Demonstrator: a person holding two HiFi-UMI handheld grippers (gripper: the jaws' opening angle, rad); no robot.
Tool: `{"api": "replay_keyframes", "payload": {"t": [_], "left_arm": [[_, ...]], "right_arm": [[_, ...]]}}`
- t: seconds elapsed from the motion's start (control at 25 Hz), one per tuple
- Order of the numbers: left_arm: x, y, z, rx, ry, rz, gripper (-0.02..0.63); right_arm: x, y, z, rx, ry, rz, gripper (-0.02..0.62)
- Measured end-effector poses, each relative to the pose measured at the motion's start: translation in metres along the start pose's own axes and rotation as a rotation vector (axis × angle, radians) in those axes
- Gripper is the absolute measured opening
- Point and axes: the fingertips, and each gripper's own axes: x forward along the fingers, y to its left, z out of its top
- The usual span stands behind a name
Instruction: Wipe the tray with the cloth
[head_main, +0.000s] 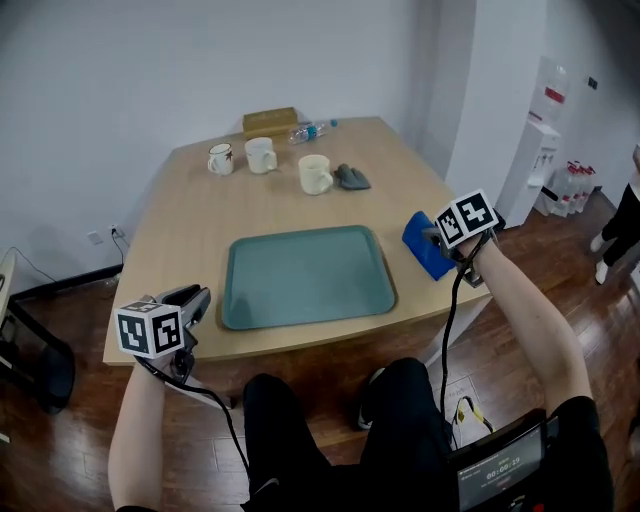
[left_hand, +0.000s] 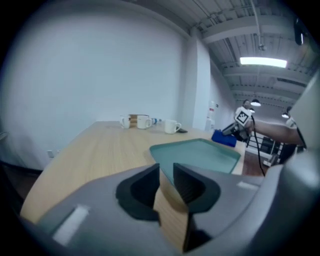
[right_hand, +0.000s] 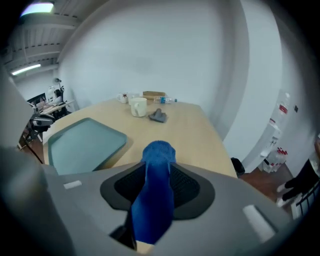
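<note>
A teal tray (head_main: 240, 285) lies empty near the front edge of the wooden table (head_main: 190, 215). My right gripper (head_main: 432, 240) hovers over the table's right edge, just right of the tray, shut on a blue cloth (head_main: 420, 248). In the right gripper view the blue cloth (right_hand: 159, 152) fills the gap between the jaws and sticks out ahead, with the tray (right_hand: 85, 142) to the left. My left gripper (head_main: 198, 300) sits at the front left corner, left of the tray, open by a narrow gap with nothing in it. In the left gripper view the tray (left_hand: 200, 152) lies ahead of the left gripper (left_hand: 166, 176).
At the table's far side stand three mugs (head_main: 221, 158) (head_main: 261, 155) (head_main: 314, 174), a grey rag (head_main: 351, 177), a brown box (head_main: 270, 121) and a lying bottle (head_main: 310, 130). A water dispenser (head_main: 540, 150) stands at the right wall. A person's legs show at the far right.
</note>
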Motion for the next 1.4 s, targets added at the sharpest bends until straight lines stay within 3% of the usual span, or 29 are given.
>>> {"api": "replay_keyframes", "payload": {"t": [0.16,0.28,0.44,0.52,0.64,0.76,0.88,0.96,1.12,1.24,1.4], "left_arm": [[-0.014,0.001,0.008,-0.041,-0.060,0.058,0.087],[-0.025,-0.003,0.008,-0.050,-0.091,0.066,0.076],[-0.053,-0.002,0.025,-0.029,-0.177,0.124,0.067],[-0.071,-0.005,0.036,0.003,-0.247,0.169,0.053],[-0.094,-0.025,0.046,0.064,-0.379,0.216,0.005],[-0.106,-0.054,0.051,0.145,-0.473,0.223,0.003],[-0.117,-0.076,0.052,0.250,-0.535,0.287,0.003],[-0.123,-0.096,0.050,0.251,-0.567,0.309,0.005],[-0.118,-0.154,0.036,0.229,-0.628,0.195,0.005],[-0.114,-0.199,0.030,0.319,-0.664,0.115,0.005],[-0.107,-0.241,0.021,0.483,-0.625,0.041,0.005]], "right_arm": [[0.015,0.005,-0.019,-0.019,0.029,-0.031,0.186],[0.006,0.003,-0.015,-0.027,-0.033,-0.047,0.186],[-0.060,-0.011,0.020,0.007,-0.289,-0.088,0.170],[-0.105,-0.003,0.033,-0.001,-0.471,-0.088,0.115],[-0.153,0.031,0.018,0.022,-0.690,-0.037,0.039],[-0.181,0.064,-0.011,0.104,-0.839,0.009,0.017],[-0.207,0.092,-0.026,0.117,-0.956,0.024,0.017],[-0.220,0.112,-0.028,0.113,-1.001,0.045,0.017],[-0.225,0.167,-0.025,0.037,-1.028,0.147,0.014],[-0.225,0.213,-0.026,-0.056,-1.041,0.209,0.006],[-0.220,0.269,-0.033,-0.228,-1.059,0.234,0.006]]}}
